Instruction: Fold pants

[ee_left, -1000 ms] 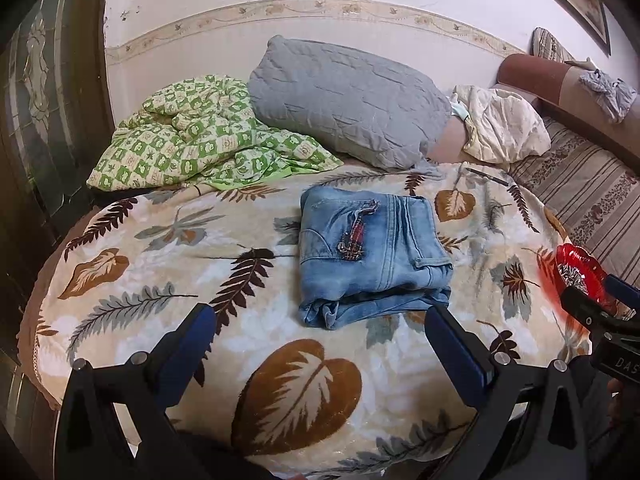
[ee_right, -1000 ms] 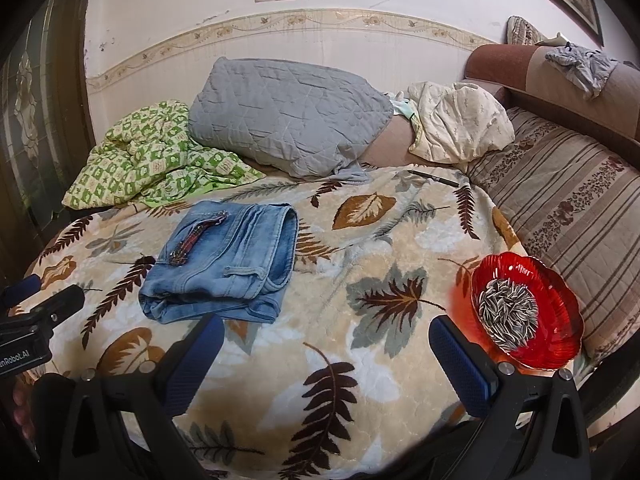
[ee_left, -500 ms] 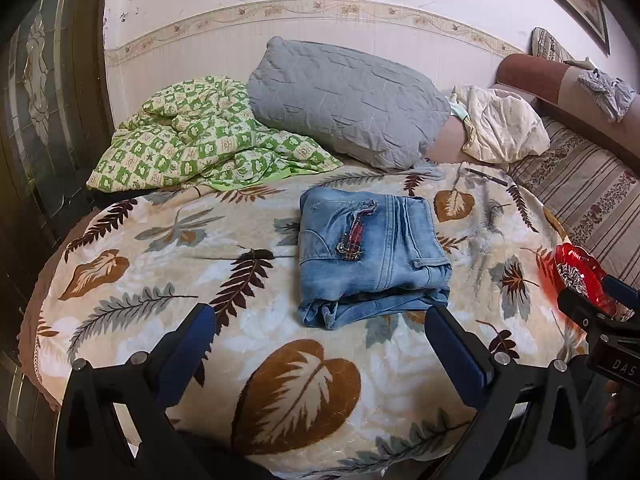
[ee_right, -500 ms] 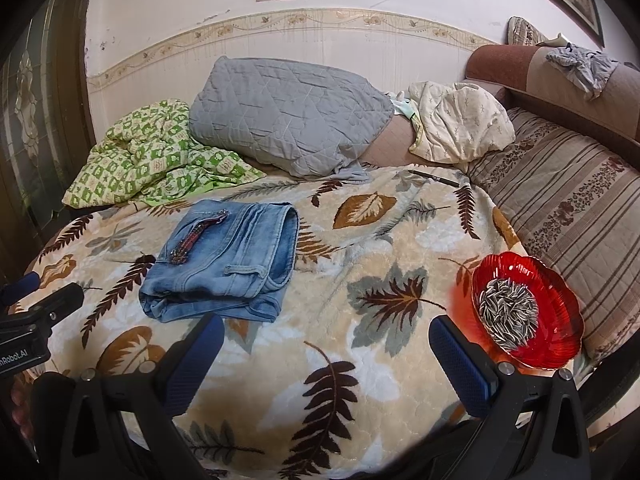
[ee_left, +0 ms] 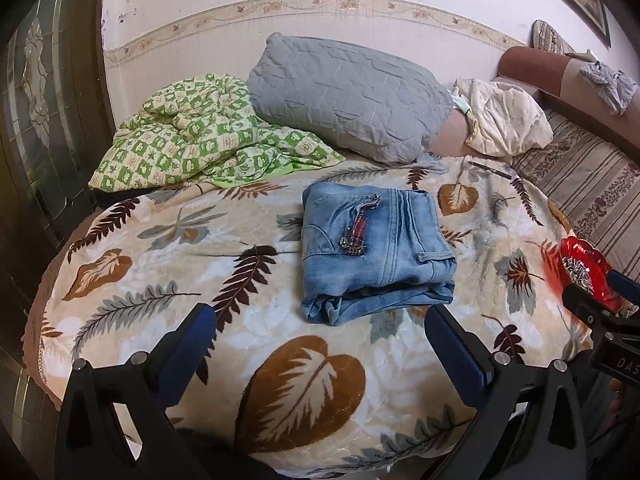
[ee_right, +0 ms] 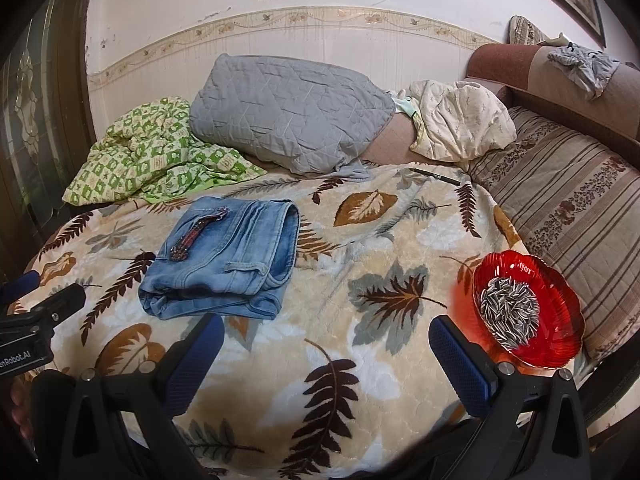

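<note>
The blue denim pants [ee_left: 374,252] lie folded into a compact rectangle on the leaf-patterned blanket [ee_left: 224,292], with a beaded trim on top. They also show in the right wrist view [ee_right: 228,258], left of centre. My left gripper [ee_left: 320,334] is open and empty, held back just short of the pants' near edge. My right gripper [ee_right: 326,346] is open and empty, over bare blanket to the right of the pants. Each gripper shows at the edge of the other's view.
A red glass dish of sunflower seeds [ee_right: 526,312] sits at the blanket's right edge. A grey pillow [ee_left: 348,96], a green checked quilt [ee_left: 200,136] and a cream bundle [ee_left: 504,120] lie at the back. A striped cushion [ee_right: 568,208] is at right. A pen [ee_right: 436,176] lies near the pillow.
</note>
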`<action>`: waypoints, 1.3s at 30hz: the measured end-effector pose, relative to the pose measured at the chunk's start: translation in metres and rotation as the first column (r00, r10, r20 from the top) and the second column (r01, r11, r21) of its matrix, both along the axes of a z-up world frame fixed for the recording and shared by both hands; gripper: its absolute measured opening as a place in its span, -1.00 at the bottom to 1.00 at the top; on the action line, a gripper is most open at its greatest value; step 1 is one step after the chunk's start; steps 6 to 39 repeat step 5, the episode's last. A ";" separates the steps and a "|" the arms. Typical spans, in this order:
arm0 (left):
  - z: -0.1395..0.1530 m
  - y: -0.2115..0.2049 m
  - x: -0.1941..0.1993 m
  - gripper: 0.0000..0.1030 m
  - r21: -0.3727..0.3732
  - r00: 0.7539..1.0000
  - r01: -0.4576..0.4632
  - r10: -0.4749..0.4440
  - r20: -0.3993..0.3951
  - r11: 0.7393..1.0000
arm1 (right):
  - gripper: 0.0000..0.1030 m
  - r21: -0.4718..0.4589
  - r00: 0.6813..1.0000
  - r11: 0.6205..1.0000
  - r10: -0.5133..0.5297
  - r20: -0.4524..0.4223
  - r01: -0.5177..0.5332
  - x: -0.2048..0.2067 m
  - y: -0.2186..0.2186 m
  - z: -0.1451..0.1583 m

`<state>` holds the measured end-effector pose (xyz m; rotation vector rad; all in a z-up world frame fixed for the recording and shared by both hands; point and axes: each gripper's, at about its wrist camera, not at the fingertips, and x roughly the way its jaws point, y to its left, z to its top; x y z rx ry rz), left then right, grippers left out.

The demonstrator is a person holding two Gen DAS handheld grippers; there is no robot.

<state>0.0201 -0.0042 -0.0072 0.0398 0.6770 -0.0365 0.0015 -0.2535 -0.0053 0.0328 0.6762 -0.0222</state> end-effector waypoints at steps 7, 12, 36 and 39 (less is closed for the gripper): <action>0.001 0.006 0.000 1.00 -0.040 1.000 0.003 -0.002 0.026 0.999 | 1.00 0.000 1.000 1.000 0.003 -0.002 -0.003 0.001 -0.002 -0.002; 0.001 0.006 0.000 1.00 -0.040 1.000 0.003 -0.002 0.026 0.999 | 1.00 0.000 1.000 1.000 0.003 -0.002 -0.003 0.001 -0.002 -0.002; 0.001 0.006 0.000 1.00 -0.040 1.000 0.003 -0.002 0.026 0.999 | 1.00 0.000 1.000 1.000 0.003 -0.002 -0.003 0.001 -0.002 -0.002; 0.001 0.006 0.000 1.00 -0.040 1.000 0.003 -0.002 0.026 0.999 | 1.00 0.000 1.000 1.000 0.003 -0.002 -0.003 0.001 -0.002 -0.002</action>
